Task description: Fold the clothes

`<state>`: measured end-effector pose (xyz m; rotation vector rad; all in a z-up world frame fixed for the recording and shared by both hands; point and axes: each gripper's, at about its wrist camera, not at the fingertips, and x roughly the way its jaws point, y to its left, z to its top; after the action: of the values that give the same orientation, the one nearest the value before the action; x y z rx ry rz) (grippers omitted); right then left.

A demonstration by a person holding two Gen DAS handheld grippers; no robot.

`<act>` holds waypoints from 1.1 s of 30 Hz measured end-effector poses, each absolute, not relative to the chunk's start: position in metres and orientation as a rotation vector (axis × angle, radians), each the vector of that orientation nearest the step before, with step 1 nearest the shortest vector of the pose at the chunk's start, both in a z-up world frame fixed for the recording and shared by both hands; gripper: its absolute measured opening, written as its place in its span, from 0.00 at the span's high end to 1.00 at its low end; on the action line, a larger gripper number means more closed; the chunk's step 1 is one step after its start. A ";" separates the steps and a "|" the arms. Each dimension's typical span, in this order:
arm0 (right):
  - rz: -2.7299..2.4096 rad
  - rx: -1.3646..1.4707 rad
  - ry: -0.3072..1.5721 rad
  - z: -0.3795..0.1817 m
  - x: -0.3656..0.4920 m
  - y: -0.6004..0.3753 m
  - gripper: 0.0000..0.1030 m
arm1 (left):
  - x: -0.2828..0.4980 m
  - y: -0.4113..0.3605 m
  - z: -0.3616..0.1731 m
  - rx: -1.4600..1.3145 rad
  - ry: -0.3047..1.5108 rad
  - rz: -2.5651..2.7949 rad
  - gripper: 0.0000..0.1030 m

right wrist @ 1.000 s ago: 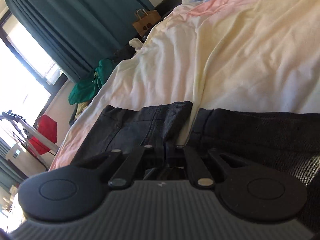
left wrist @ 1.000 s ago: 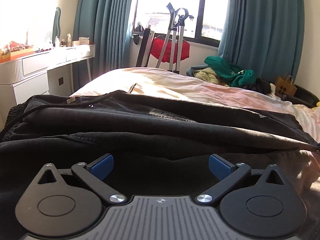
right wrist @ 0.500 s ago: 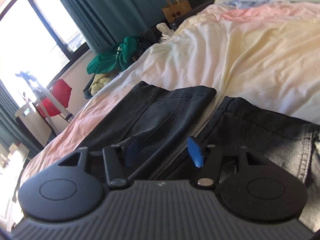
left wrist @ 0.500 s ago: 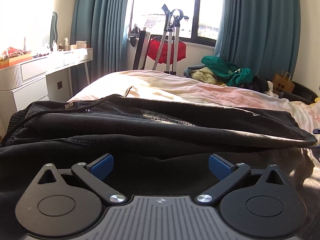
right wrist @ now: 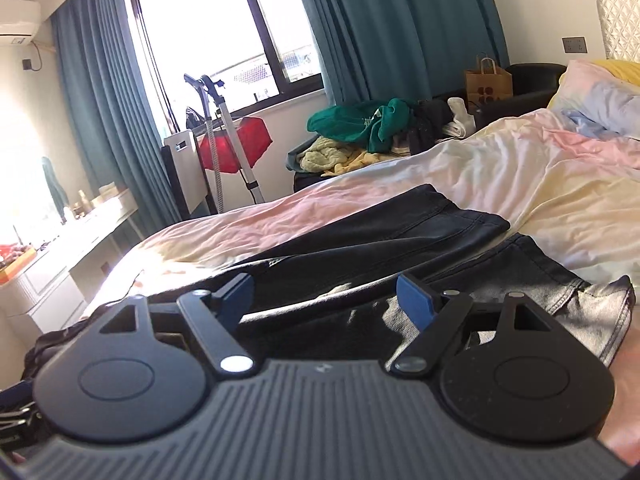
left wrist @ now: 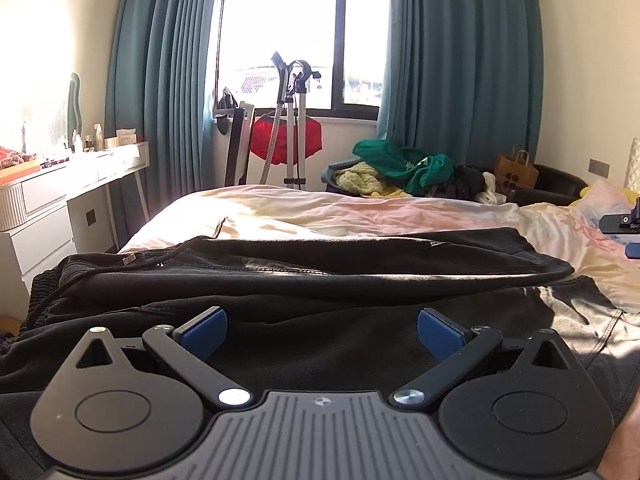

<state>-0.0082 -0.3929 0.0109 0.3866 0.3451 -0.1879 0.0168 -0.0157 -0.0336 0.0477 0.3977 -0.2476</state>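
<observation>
Black jeans [left wrist: 320, 276] lie spread across the bed, waistband at the left, both legs running to the right. My left gripper [left wrist: 320, 330] hovers just above the near leg, open, its blue pads wide apart with nothing between them. From the right wrist view the leg ends [right wrist: 440, 228] rest side by side on the sheet, with a pale gap between them. There my right gripper [right wrist: 326, 300] is open and lifted above the cloth, holding nothing. Its tip [left wrist: 624, 226] shows at the right edge of the left wrist view.
The bed [left wrist: 360, 212] has a pale pink and yellow sheet, with pillows [right wrist: 596, 92] at the right. A pile of green and yellow clothes [left wrist: 396, 168] fills a chair by the window. A garment steamer stand [left wrist: 294, 128], a white desk [left wrist: 60, 196] and a paper bag [right wrist: 488, 82] stand around the bed.
My right gripper let go of the jeans' leg ends, opened wide and rose, turning level. My left gripper stayed open and lifted slightly.
</observation>
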 end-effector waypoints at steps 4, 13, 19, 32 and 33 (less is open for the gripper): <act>-0.157 0.403 0.345 0.006 -0.027 -0.380 0.21 | -0.003 -0.006 -0.025 0.011 0.400 -0.239 0.00; -0.160 0.417 0.397 -0.003 -0.020 -0.377 0.21 | -0.004 0.040 -0.025 -0.114 0.528 -0.139 0.00; -0.184 0.461 0.430 -0.011 -0.011 -0.384 0.21 | 0.000 0.094 -0.019 -0.235 0.636 -0.056 0.00; -0.216 0.534 0.452 -0.019 0.001 -0.397 0.21 | -0.016 0.185 0.024 -0.442 0.651 0.024 0.00; -0.218 0.539 0.452 -0.019 0.001 -0.398 0.21 | -0.014 0.191 0.022 -0.473 0.690 0.041 0.00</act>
<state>0.0009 -0.3978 -0.0189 0.5386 0.4517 -0.2181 -0.0137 0.1911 0.0224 -0.4732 0.6903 0.0408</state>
